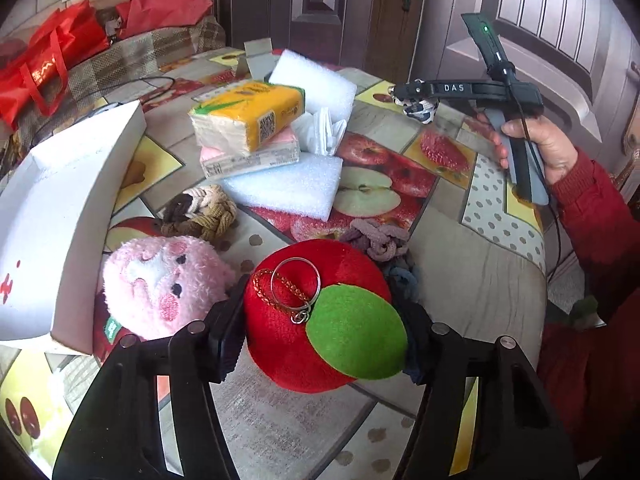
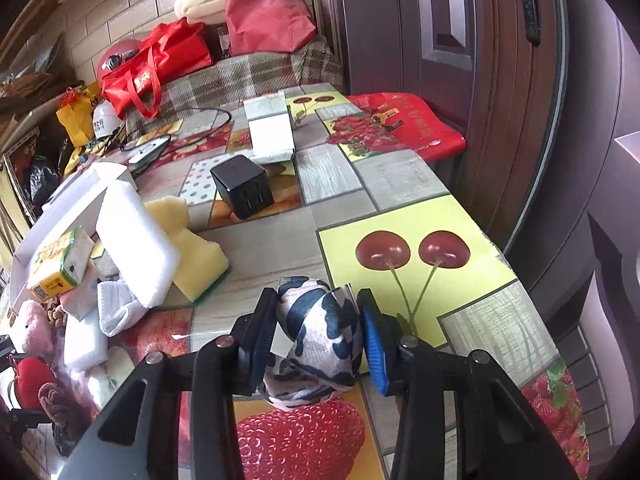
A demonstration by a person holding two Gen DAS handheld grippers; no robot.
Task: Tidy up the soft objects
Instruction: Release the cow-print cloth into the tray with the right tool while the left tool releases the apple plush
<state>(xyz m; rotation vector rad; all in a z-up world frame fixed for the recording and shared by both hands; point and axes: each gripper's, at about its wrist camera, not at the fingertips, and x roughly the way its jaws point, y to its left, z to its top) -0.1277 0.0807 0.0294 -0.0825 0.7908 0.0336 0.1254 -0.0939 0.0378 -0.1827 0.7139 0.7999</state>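
Red plush apple with a green felt leaf and a metal key ring (image 1: 320, 316) sits between the fingers of the left gripper (image 1: 320, 332), held just above the fruit-print bench (image 1: 472, 280), close beside the pink plush pig (image 1: 164, 280) and the open white cardboard box (image 1: 68, 216). Right gripper (image 2: 318, 332) is closed on a black-and-white cow-print fabric bundle (image 2: 320, 328), raised over the bench's right side, well apart from the left. Judgement: the step in hand is carrying both soft items to the box. Plush compresses, so hold pressure steady, not tighter; the key ring hangs loose and could snag the box wall, so approach from above the rim. Lower until the apple rests on the box floor, then release. Bring one gripper in at a time to avoid crowding. Loose hair ties (image 1: 380, 240) lie nearby; keep clear of them.
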